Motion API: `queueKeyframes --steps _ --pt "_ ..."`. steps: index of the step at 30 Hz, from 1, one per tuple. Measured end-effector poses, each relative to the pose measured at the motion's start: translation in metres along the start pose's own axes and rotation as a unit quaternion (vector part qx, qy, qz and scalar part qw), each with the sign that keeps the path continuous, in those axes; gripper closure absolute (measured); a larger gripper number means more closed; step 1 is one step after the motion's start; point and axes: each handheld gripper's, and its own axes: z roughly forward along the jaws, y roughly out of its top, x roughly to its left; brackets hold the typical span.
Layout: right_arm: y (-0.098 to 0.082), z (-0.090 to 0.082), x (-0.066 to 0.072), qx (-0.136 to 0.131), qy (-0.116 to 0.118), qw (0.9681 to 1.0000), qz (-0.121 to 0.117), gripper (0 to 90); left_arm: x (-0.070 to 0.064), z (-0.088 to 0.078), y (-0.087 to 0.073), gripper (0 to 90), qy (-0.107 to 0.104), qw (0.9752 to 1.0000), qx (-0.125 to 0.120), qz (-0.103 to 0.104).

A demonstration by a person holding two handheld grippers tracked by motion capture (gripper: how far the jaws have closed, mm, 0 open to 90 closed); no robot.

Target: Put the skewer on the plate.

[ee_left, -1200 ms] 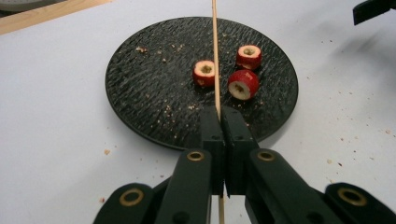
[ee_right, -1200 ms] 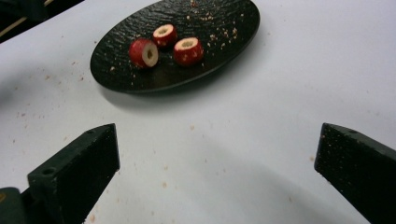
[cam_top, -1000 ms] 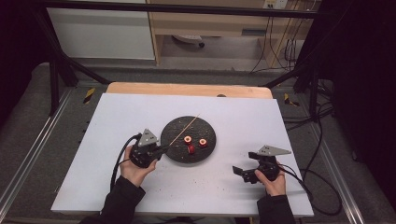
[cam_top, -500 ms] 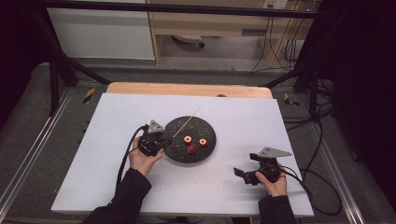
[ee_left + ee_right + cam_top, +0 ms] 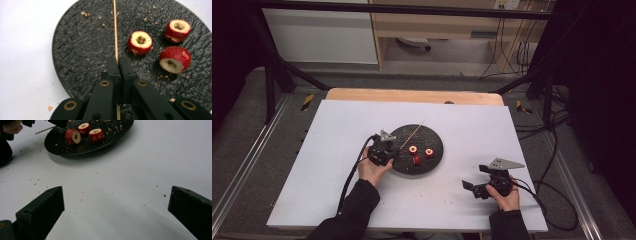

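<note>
A round black plate [image 5: 432, 134] sits mid-table with three cored red fruits [image 5: 413, 149] on it. My left gripper [image 5: 393, 150] is over the plate's left edge, shut on a thin wooden skewer [image 5: 414, 134] that points away across the plate. In the left gripper view the jaws [image 5: 117, 60] pinch the skewer [image 5: 115, 32] just left of the fruits [image 5: 140, 42]. My right gripper [image 5: 472, 190] rests open on the white table at the front right. In the right gripper view it [image 5: 117, 195] holds nothing, and the plate [image 5: 117, 132] and fruits [image 5: 73, 136] lie ahead.
Crumbs are scattered on the plate [image 5: 82, 50] and on the white tabletop [image 5: 337, 130]. A cable [image 5: 349, 180] trails from the left gripper along the forearm. A wooden strip [image 5: 412, 95] borders the table's far edge.
The left hand has moved right and lower, from beside the plate to over its left edge, still shut on the skewer. The right hand has stayed in place.
</note>
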Motion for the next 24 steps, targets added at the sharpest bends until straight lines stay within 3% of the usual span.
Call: queueKeyframes --steps 15,20,24 --pt "-0.0003 0.0014 0.0001 0.004 0.002 1.0000 0.002 1.4 -0.0047 0.0065 -0.0009 88.1 0.010 0.9998 0.013 0.006" --pt "-0.0006 0.0014 0.0002 0.004 0.001 1.0000 0.001 1.4 -0.0050 0.0059 -0.0011 87.4 0.003 0.9999 0.011 0.004" --pt "-0.0006 0.0018 0.0001 0.005 0.000 1.0000 0.001 1.4 -0.0052 -0.0005 -0.0009 81.6 -0.003 0.9999 0.007 0.014"
